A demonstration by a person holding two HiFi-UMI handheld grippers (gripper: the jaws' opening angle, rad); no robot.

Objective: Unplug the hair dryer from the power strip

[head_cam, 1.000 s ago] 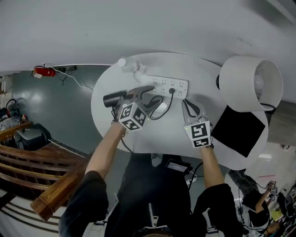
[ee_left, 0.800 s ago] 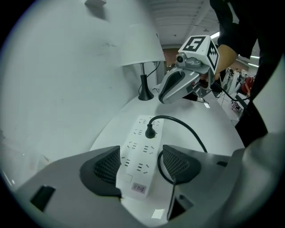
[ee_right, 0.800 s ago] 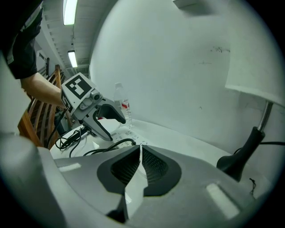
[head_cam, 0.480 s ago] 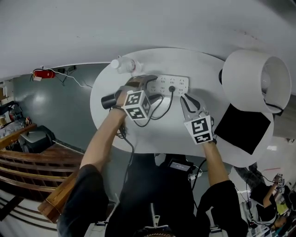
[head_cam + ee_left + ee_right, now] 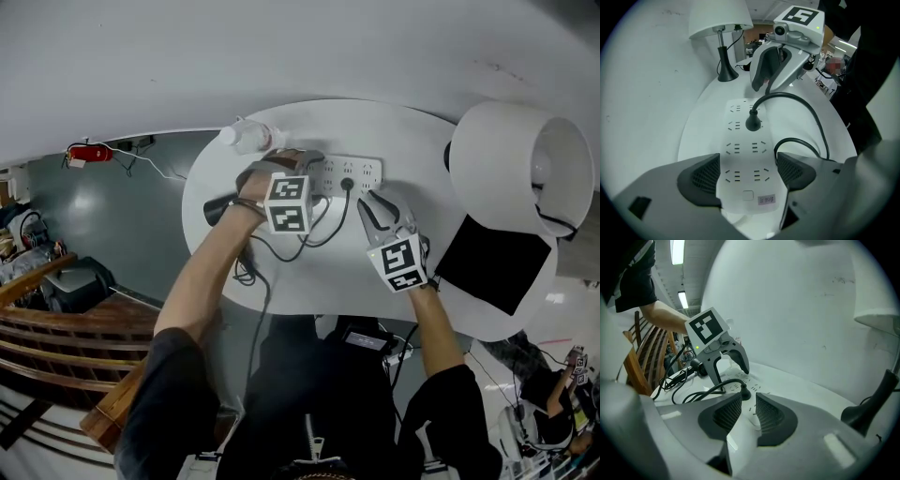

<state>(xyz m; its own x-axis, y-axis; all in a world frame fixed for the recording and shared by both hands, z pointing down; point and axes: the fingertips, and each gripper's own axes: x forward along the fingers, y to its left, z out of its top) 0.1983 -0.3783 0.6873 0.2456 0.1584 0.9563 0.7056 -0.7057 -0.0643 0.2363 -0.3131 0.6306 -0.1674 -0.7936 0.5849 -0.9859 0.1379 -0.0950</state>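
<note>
A white power strip (image 5: 349,172) lies at the back of the round white table (image 5: 309,272), with the dryer's black plug (image 5: 348,185) seated in it. The black hair dryer (image 5: 219,204) rests at the table's left, its cord looping toward the plug. My left gripper (image 5: 747,176) points steeply down with its jaws opening, and the near end of the power strip (image 5: 740,154) lies between its pads, short of the plug (image 5: 753,123). The jaws of my right gripper (image 5: 749,414) are also opening, with a narrow, empty gap between them; the plug (image 5: 746,393) stands just ahead.
A clear water bottle (image 5: 249,137) lies behind the strip's left end. A white lamp (image 5: 520,164) stands at the right, its black base (image 5: 867,408) close to my right gripper. A black square mat (image 5: 492,262) lies below it. Wooden furniture (image 5: 56,319) is on the floor left.
My left gripper left the hair dryer, rolled, and came down over the strip's left end with its jaws wider. The right gripper's jaws parted from shut and it edged toward the plug.
</note>
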